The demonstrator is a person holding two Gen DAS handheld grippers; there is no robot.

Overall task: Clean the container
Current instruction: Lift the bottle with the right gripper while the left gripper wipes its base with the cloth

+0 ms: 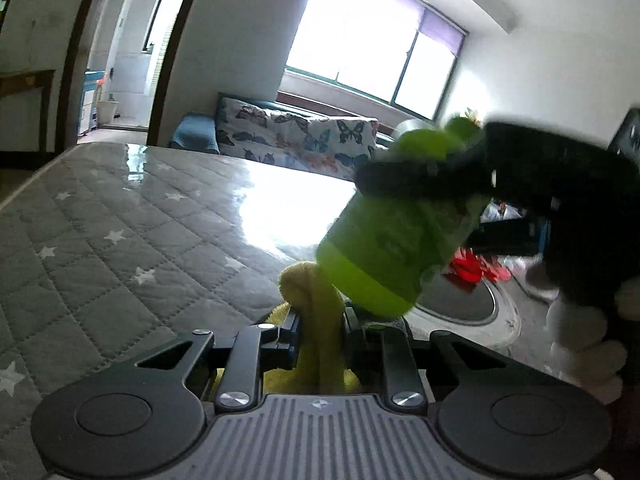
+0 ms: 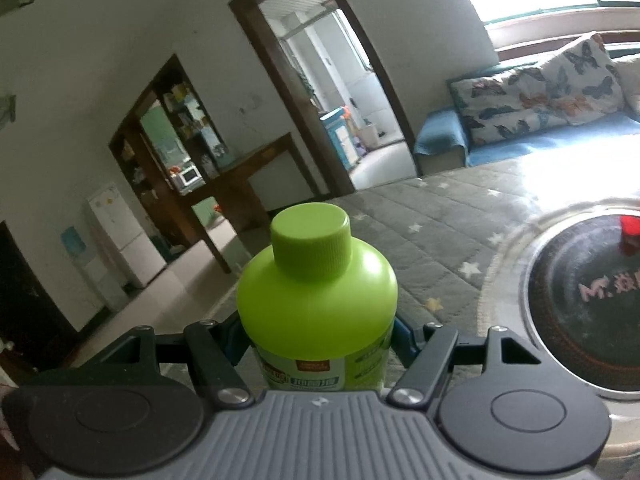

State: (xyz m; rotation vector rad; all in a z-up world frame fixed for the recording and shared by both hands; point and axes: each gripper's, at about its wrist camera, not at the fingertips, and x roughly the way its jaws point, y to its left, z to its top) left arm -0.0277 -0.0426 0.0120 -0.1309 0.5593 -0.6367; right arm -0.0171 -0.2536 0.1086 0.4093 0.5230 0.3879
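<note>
A lived-in home, seen from a living room. A sofa (image 2: 532, 136) under a wide window (image 1: 372, 36) carries a butterfly-print cushion (image 1: 296, 136) and blue covers. In the foreground, a table (image 1: 120, 216) is spread with a grey quilted cloth with white stars under a glossy clear sheet. A dark-framed doorway (image 2: 332, 92) opens onto a tiled side room holding a small bin. A second opening shows cluttered shelves (image 2: 188, 120) and a microwave (image 2: 189, 177); a white refrigerator (image 2: 120, 236) stands against the wall beside it.
</note>
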